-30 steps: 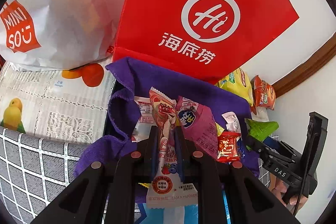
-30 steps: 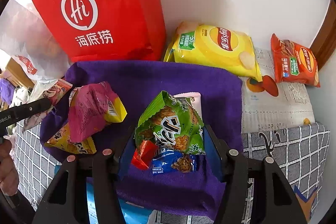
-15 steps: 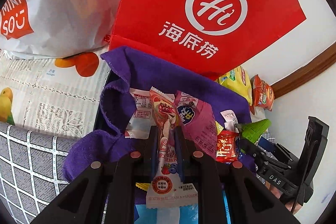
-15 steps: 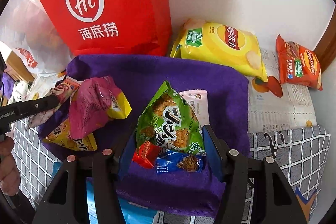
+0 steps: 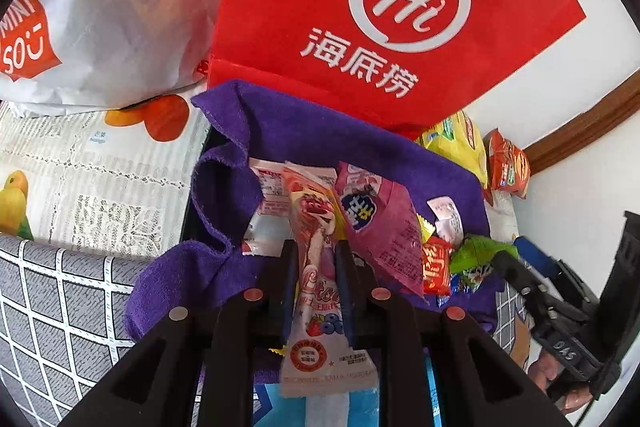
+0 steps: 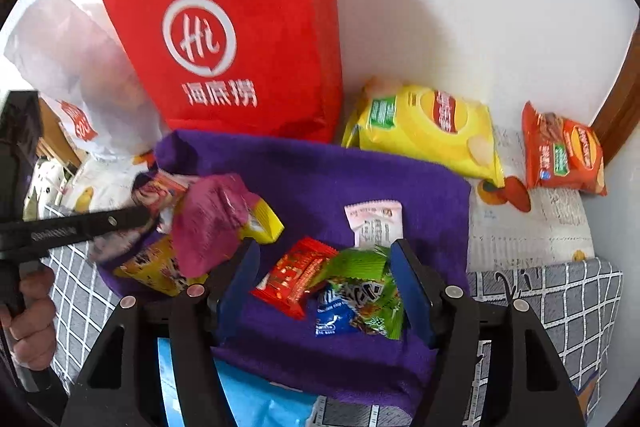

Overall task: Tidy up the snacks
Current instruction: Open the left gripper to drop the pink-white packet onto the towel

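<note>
Centrally, low in the frame, the pink strawberry snack packet (image 5: 320,291) sits clamped between the left gripper's (image 5: 316,267) closed jaws, above the purple towel (image 5: 288,131). Meanwhile the right gripper (image 6: 324,283) spreads wide, holding nothing, flanking a green chip packet (image 6: 364,287).

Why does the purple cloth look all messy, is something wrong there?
The purple towel is rumpled: its left edge folds up and over in the left wrist view. Snack packets lie jumbled on it, and a green crinkly packet sits crumpled between the open right gripper fingers. Nothing looks torn or spilled.
</note>
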A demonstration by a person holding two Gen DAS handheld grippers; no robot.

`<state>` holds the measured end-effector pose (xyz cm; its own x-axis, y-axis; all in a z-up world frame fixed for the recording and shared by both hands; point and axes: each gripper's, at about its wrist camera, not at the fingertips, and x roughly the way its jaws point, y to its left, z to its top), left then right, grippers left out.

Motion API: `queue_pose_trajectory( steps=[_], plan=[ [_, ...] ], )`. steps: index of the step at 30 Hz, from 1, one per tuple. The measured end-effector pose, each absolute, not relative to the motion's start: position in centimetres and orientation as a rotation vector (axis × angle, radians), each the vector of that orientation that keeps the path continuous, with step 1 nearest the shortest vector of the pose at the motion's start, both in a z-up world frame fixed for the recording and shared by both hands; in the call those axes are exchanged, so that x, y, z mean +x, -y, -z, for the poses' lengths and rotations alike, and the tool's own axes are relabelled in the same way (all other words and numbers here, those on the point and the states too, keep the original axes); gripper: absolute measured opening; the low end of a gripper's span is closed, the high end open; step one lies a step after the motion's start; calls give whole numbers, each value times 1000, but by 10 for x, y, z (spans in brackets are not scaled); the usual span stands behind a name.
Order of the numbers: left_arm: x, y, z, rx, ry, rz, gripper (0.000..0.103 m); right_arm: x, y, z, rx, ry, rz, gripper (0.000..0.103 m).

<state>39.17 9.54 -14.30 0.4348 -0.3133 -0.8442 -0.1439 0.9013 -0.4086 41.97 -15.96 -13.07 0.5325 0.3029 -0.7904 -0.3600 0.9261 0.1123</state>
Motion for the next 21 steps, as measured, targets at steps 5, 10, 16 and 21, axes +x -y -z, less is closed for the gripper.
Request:
queue_pose_trajectory(
  steps=[5, 10, 16, 21],
  plan=[
    [394, -86, 140, -391, -1148, 105, 34, 408, 157, 115, -39, -885, -405, 67],
    [390, -84, 127, -355, -1125, 107, 42, 392, 152, 106, -37, -843, -392, 67],
    [378, -87, 104, -365, -1072, 138, 46, 359, 159, 96, -24, -761, -302, 67],
    [363, -89, 81, -372, -1021, 174, 47, 327, 161, 98, -110, -720, -235, 67]
  ],
)
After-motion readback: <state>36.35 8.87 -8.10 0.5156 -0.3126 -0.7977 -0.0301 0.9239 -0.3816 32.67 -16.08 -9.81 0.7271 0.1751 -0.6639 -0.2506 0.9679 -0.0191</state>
